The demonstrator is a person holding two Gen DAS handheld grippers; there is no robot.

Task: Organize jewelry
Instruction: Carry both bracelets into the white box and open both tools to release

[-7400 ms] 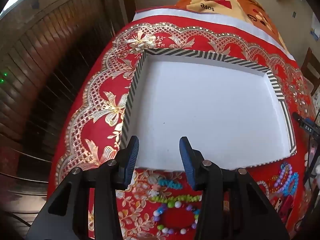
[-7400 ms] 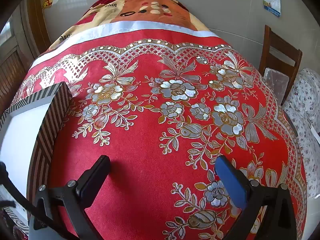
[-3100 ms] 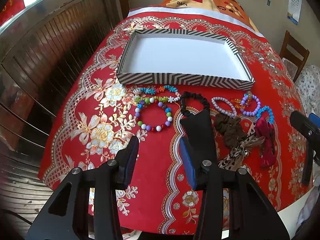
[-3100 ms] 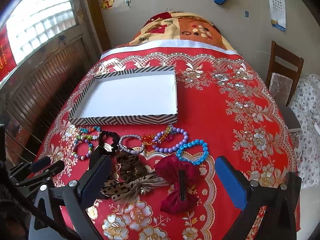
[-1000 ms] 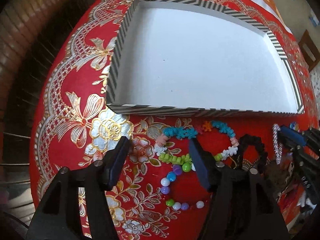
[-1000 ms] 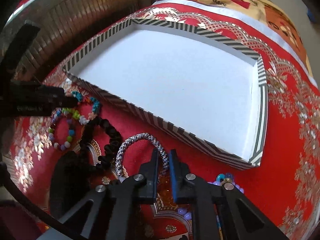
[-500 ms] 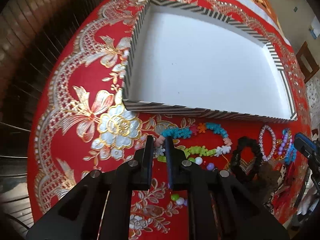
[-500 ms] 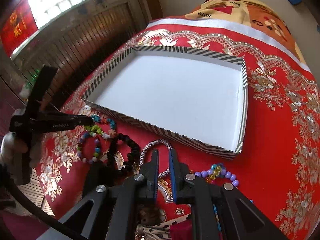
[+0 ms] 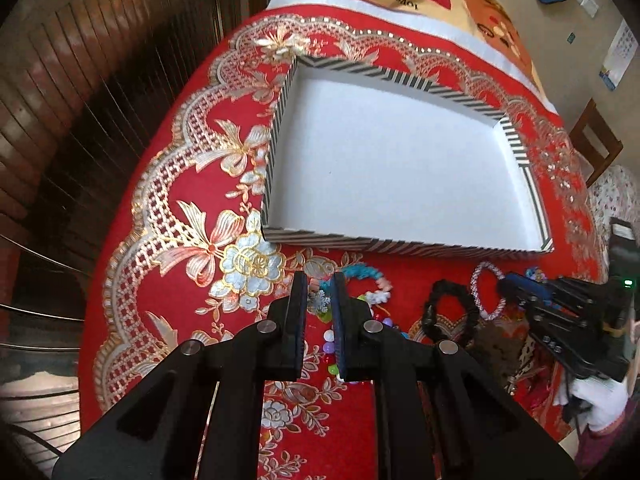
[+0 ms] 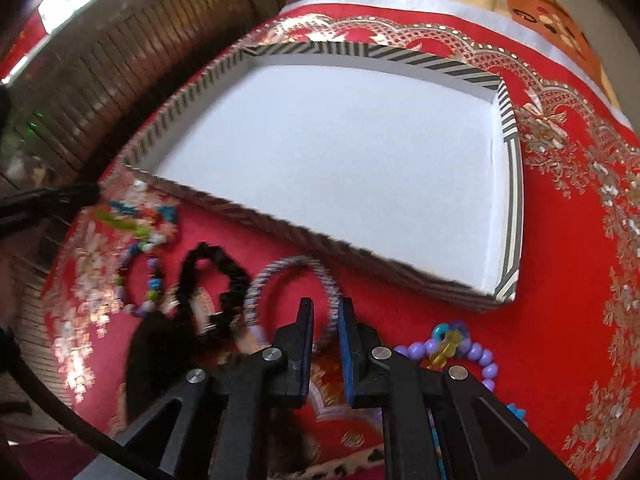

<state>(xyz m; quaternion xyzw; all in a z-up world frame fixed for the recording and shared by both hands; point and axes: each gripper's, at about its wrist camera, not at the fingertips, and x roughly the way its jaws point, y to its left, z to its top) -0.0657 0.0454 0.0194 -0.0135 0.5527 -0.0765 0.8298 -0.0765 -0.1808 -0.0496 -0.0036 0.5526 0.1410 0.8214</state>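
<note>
A: Where do things stand?

B: The left gripper [image 9: 320,292] has its jaws clamped on the turquoise-and-green flower-bead bracelet [image 9: 362,272], which trails just ahead of them. The right gripper [image 10: 325,316] has its jaws closed on the silver-grey woven bangle [image 10: 280,272].

A: And the box?

B: The shallow black-and-white striped cardboard box [image 9: 516,136] lies beyond both sets of jaws, empty. The black scrunchie [image 10: 216,264] and purple bead bracelet [image 10: 472,350] wait on the red floral-cloth counter [image 9: 168,208]. I'd say barely started.
</note>
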